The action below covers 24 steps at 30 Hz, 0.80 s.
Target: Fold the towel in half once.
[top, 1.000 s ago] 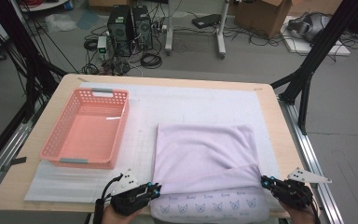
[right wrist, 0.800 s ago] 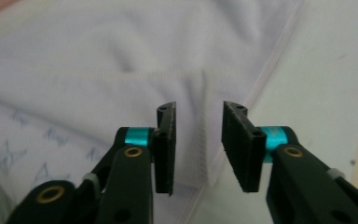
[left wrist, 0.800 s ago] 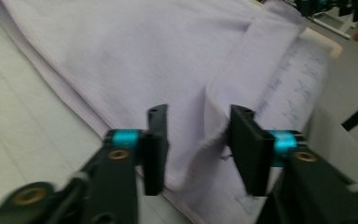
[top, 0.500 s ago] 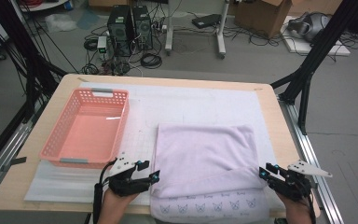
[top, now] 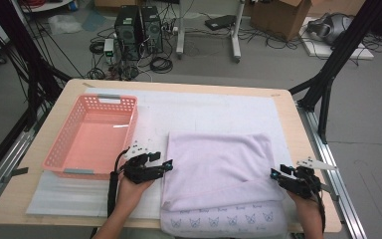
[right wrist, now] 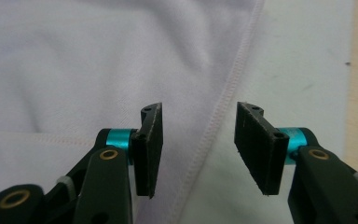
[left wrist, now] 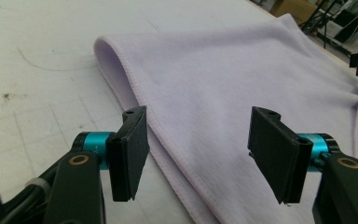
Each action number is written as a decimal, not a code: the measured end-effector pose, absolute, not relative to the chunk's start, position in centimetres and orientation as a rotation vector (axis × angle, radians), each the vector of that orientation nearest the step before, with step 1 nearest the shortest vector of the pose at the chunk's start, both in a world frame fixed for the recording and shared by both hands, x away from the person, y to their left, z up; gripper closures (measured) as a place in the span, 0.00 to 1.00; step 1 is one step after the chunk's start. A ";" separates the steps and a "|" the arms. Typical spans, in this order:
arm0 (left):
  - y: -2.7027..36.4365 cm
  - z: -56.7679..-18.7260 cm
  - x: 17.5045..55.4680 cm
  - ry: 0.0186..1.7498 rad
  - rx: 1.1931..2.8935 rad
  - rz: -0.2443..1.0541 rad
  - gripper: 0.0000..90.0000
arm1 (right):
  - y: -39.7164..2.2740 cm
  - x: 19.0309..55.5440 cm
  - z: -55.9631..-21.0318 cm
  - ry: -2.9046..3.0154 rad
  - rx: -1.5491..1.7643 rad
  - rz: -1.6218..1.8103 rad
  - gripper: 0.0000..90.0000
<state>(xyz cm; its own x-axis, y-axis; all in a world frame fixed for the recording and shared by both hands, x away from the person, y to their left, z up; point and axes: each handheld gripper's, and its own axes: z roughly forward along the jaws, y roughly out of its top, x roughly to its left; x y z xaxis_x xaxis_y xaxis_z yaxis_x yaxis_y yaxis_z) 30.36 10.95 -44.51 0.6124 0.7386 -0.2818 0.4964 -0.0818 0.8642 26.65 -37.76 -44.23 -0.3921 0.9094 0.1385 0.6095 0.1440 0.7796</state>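
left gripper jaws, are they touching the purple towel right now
Apart: in the left gripper view the left gripper has its jaws open, with the purple towel lying below and between them, unpinched.

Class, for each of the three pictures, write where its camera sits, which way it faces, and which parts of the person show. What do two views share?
High view: above the near table edge, facing forward and down; forearms, left gripper, right gripper, pink plastic basket.
Left gripper view: on that gripper, along open jaws over the folded lilac towel.
Right gripper view: on that gripper, along open jaws over the towel's stitched hem.
Shared: the towel; both pairs of jaws have just been opening, nothing gripped.
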 end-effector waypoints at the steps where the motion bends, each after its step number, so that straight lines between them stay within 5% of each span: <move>1: 10.9 -44.6 30.6 1.010 1.728 0.280 0.41 | -37.5 27.1 -44.4 2.077 1.463 1.107 0.56; 5: 10.5 -45.0 31.9 1.030 1.808 0.289 0.42 | -36.2 28.5 -44.9 2.118 1.435 1.043 0.59; 11: 9.4 -45.3 32.7 1.054 1.883 0.233 0.42 | -36.0 28.7 -44.8 2.165 1.452 1.089 0.93; 14: 8.3 -45.3 32.2 1.010 1.962 0.277 0.42 | -35.8 28.7 -44.6 2.170 1.478 1.068 0.95; 17: 7.7 -45.2 31.7 1.035 1.992 0.389 0.64 | -36.0 28.3 -44.5 2.164 1.485 1.069 0.95; 19: 7.8 -45.2 31.6 0.994 1.998 0.322 0.91 | -36.3 27.7 -44.4 2.165 1.500 1.054 0.95; 24: 8.1 -45.0 30.5 1.012 1.968 0.283 0.92 | -36.8 25.6 -43.9 2.190 1.507 1.021 0.95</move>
<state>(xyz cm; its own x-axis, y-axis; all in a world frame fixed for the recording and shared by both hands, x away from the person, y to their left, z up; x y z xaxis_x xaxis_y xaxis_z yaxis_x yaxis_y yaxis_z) 30.52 8.07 -45.03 0.6419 0.7458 -0.1779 0.5457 -0.2814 0.7893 25.62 -36.84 -43.89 -0.4092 0.9003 0.1484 0.6927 0.2007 0.6927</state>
